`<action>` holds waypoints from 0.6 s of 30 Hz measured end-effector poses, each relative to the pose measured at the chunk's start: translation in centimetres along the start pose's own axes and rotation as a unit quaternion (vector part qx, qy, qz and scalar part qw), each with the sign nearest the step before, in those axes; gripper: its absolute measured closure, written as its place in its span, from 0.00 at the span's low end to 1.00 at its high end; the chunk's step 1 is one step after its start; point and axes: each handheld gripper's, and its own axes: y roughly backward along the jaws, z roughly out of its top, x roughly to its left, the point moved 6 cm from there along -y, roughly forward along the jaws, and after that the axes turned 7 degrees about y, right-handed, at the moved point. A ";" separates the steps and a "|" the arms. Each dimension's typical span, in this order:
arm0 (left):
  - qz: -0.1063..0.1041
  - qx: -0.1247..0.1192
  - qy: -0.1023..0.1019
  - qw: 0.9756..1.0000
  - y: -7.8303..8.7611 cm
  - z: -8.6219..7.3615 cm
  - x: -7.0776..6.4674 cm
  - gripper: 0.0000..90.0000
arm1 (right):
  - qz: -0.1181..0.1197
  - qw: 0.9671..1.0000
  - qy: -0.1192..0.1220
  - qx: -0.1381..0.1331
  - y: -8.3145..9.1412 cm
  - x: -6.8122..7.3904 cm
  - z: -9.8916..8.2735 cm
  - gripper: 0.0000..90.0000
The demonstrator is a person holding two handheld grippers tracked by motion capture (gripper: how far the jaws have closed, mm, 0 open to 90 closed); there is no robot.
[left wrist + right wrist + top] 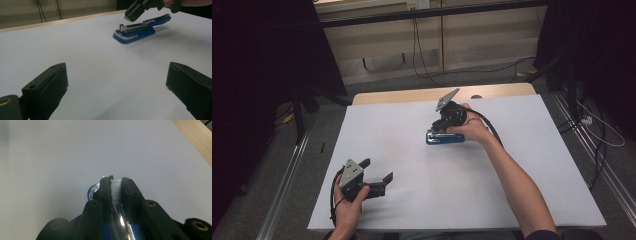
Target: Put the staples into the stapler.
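White table (412, 120); right tool (116, 188) apparently pinching staples (115, 191).

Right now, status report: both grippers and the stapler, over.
Left gripper open, idle near table edge. Right gripper shut on a strip of staples above the opened blue stapler. Nothing in the way.

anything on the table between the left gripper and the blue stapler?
Nothing: in the high view only bare white table lies between the left gripper and the blue stapler. The left gripper view shows the same bare stretch ahead of its open jaws.
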 end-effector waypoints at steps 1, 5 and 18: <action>0.000 0.000 0.000 1.000 0.0 0.0 0.0 0.04 | 0.000 1.000 -0.002 0.000 0.0 0.0 0.0 0.88; 0.000 0.000 -0.001 1.000 0.0 0.0 0.0 0.05 | -0.004 1.000 -0.003 0.000 0.0 -0.3 0.0 0.88; -0.002 -0.002 0.001 1.000 0.0 0.0 0.0 0.05 | 0.005 1.000 0.010 0.001 -0.7 -0.7 0.3 0.88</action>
